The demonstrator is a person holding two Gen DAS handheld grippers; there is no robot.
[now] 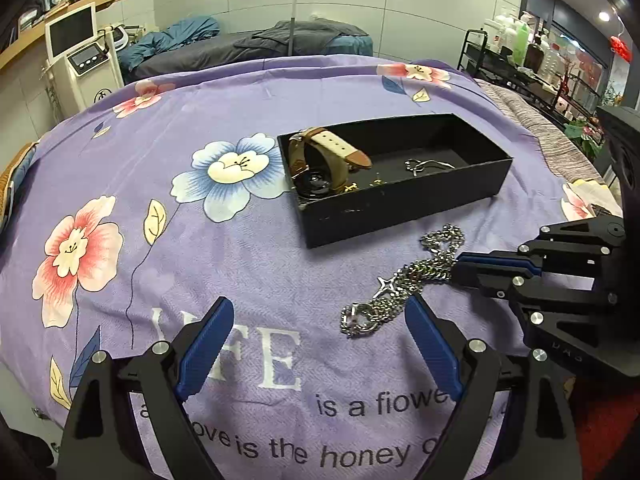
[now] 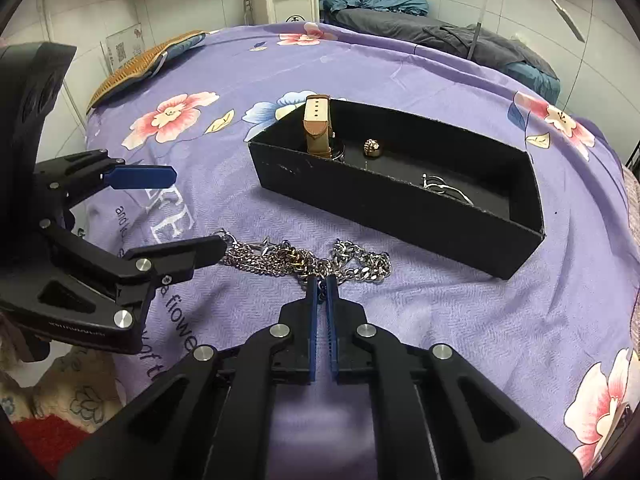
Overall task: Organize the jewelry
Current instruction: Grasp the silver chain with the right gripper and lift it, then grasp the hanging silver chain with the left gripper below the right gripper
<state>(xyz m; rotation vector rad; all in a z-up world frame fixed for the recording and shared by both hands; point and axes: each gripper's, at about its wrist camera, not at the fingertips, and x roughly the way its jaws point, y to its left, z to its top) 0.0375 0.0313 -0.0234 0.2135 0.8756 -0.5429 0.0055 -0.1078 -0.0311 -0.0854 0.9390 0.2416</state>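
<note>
A heavy silver chain (image 1: 404,280) (image 2: 280,258) lies bunched on the purple floral bedspread, in front of a black open box (image 1: 400,212) (image 2: 380,208). My right gripper (image 2: 322,280) (image 1: 456,268) is shut on the silver chain near its middle, low on the cloth. My left gripper (image 1: 318,304) (image 2: 196,212) stands wide open; its right finger touches the chain's ringed end and nothing is between the pads. Inside the box are a brown-strapped watch (image 1: 316,160) (image 2: 316,128), a small gold piece (image 2: 372,147) and a thin silver necklace (image 1: 424,166) (image 2: 444,190).
The bedspread (image 1: 200,260) covers a wide bed. A woven pillow (image 2: 140,64) lies at its far left edge in the right wrist view. Beyond are a white machine with a screen (image 1: 76,56), a lamp pole (image 1: 294,12) and a black rack of bottles (image 1: 520,60).
</note>
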